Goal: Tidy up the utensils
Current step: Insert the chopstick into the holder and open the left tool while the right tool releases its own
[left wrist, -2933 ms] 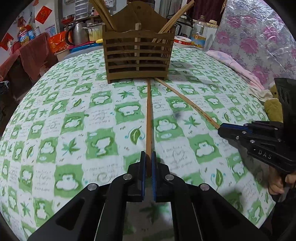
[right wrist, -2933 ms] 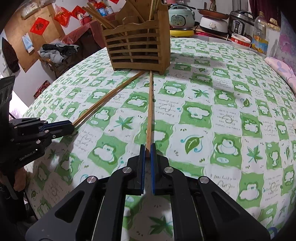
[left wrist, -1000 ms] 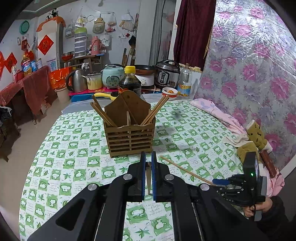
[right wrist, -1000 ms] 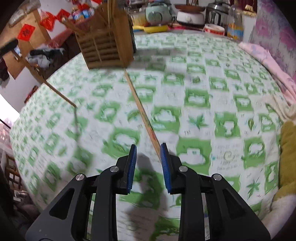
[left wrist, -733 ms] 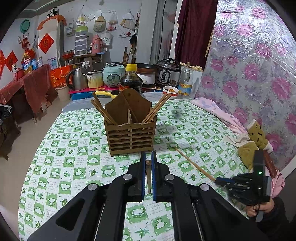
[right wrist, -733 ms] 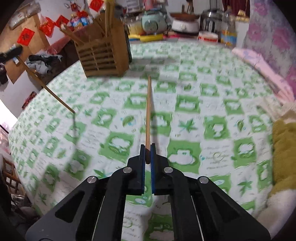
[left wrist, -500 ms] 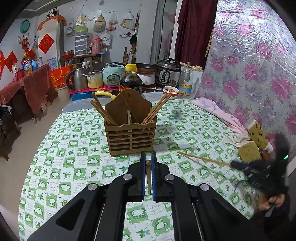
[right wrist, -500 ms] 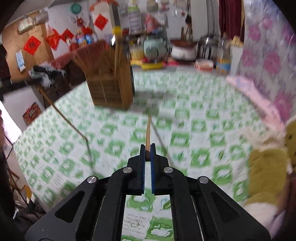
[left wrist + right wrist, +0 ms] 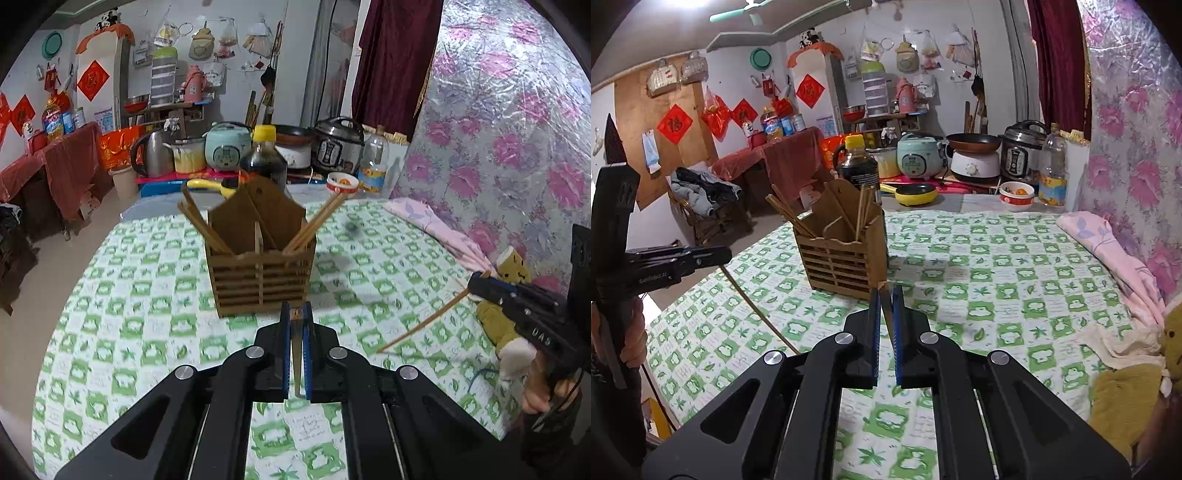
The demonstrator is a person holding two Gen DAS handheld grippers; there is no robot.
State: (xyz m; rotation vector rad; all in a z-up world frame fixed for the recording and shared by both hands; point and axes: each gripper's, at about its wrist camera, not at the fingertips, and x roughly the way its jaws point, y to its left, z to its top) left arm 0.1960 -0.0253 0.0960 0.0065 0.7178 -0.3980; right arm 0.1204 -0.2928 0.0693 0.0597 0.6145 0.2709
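Note:
A wooden slatted utensil holder (image 9: 262,273) stands upright on the green-checked tablecloth, with several chopsticks leaning in it; it also shows in the right wrist view (image 9: 846,254). My left gripper (image 9: 295,321) is shut on a chopstick (image 9: 296,350), held end-on above the table in front of the holder. My right gripper (image 9: 885,295) is shut on another chopstick (image 9: 885,310), raised near the holder. In the left wrist view that chopstick (image 9: 424,325) hangs tilted down from the right gripper (image 9: 474,282).
A dark sauce bottle (image 9: 263,162) stands behind the holder. Rice cookers, a kettle and pots (image 9: 332,147) line a counter beyond the table. A pink cloth (image 9: 1108,251) and a plush toy (image 9: 506,310) lie at the table's right edge.
Both chopsticks were lifted off the table. In the last half second the right gripper rose and levelled, its chopstick now tilting down; the left gripper has held still.

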